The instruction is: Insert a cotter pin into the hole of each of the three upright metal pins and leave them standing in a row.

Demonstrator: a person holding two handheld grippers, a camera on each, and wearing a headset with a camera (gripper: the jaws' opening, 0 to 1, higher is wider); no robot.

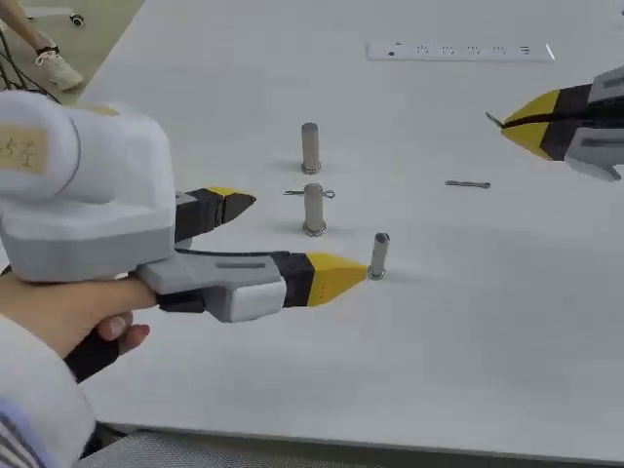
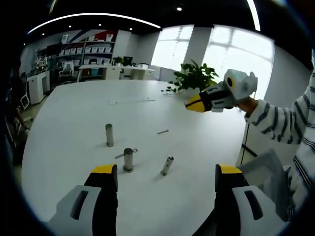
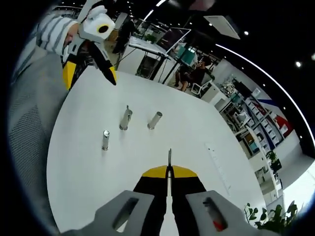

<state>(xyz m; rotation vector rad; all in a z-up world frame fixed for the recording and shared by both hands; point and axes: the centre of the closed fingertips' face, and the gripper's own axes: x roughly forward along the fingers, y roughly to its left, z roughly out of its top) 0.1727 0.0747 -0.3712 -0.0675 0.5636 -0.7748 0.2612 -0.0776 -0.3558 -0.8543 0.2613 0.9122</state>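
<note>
Metal cotter pin (image 3: 169,156) (in right gripper (image 3: 169,170)) hangs over open tabletop (image 3: 81,164).

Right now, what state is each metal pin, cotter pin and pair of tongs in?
Far metal pin: upright, nothing through it.
Middle metal pin: upright, fitted cotter pin through it.
Near metal pin: upright, nothing through it.
Loose cotter pin: lying flat on the table.
Left tongs: open, empty.
Right tongs: shut on held cotter pin.

3 metal pins (image 1: 310,148) (image 1: 314,209) (image 1: 379,255), 3 cotter pins (image 1: 309,193) (image 1: 467,183) (image 3: 170,156), 1 power strip (image 1: 458,51)
</note>
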